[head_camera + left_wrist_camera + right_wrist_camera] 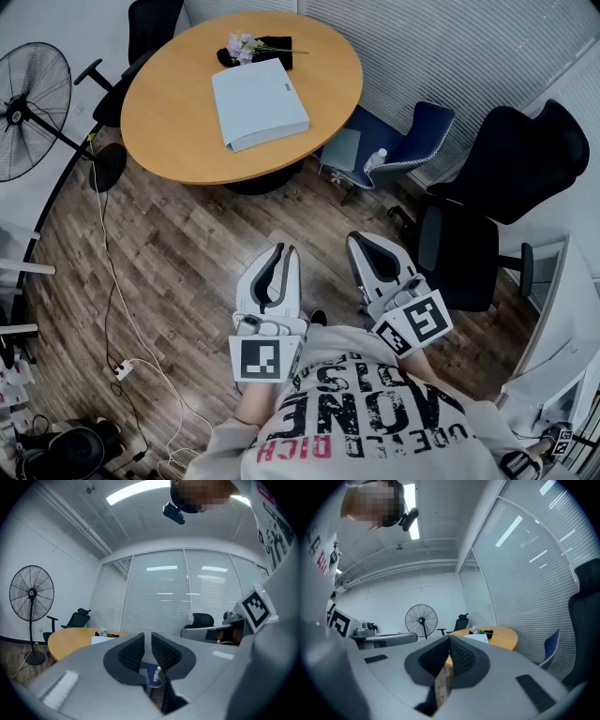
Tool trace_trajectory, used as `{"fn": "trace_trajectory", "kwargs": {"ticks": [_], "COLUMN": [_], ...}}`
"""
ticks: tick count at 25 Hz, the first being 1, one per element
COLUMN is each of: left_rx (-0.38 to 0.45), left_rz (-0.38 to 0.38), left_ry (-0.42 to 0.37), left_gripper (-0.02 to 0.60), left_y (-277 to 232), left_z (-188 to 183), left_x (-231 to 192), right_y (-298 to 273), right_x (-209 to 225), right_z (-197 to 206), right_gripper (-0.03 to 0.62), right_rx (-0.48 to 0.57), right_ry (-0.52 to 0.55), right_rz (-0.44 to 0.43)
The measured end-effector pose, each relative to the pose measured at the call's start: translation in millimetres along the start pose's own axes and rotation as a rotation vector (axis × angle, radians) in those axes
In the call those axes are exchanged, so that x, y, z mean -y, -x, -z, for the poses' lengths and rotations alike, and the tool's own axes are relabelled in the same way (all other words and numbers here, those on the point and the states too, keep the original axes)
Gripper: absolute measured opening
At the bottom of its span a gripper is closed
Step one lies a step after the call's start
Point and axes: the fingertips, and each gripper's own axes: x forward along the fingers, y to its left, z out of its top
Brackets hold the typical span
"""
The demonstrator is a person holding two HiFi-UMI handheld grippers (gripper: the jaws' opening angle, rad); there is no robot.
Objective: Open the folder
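The folder (259,101) lay shut and flat on the round wooden table (178,127), toward its far side, with a sprig of pale flowers (246,44) just beyond its far edge. It was well apart from me, with bare wood floor (206,244) between the table and both grippers.

The left gripper (147,639) pointed level, its ribbed pads a narrow slit apart with nothing between them. The right gripper (449,638), also level, had its tips pressed together and was empty too.

As I judged it, the step in hand was the approach, not the opening. I would have walked in square to the table's near edge, keeping off the cable (111,281) trailing on the left and the blue chair (398,141) on the right.

From here I could not tell which side was spine and which was free, so I would have checked that up close. Then I would have spread one gripper's jaws enough to catch only the top cover at the free edge. The other, closed, would have pressed down near the spine to stop the folder sliding toward the flowers.
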Motion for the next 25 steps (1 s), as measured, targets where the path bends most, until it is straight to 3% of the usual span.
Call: {"fn": "trace_trajectory", "kwargs": {"ticks": [11,14,25], "left_rx": [-0.039,-0.062,0.000], "left_rz": [0.005,0.017,-0.003], "left_ry": [-0.031,-0.001,-0.018], "left_gripper": [0.079,0.081,0.081], "left_y": [33.2,35.9,47.1], "left_z": [-6.2,-6.2,-12.2], "left_x": [-8.8,-4.9,10.9], "right_y": [11.4,13.8,35.7], "right_x": [-32.3,-36.7,-35.4], "right_z": [-5.6,-5.9,-11.4], "right_gripper": [0.012,0.012,0.012], "right_rx": [0.005,0.005,0.056], "right_ry": [0.009,0.016,-0.007], "right_rz": [0.010,0.008,-0.011]}}
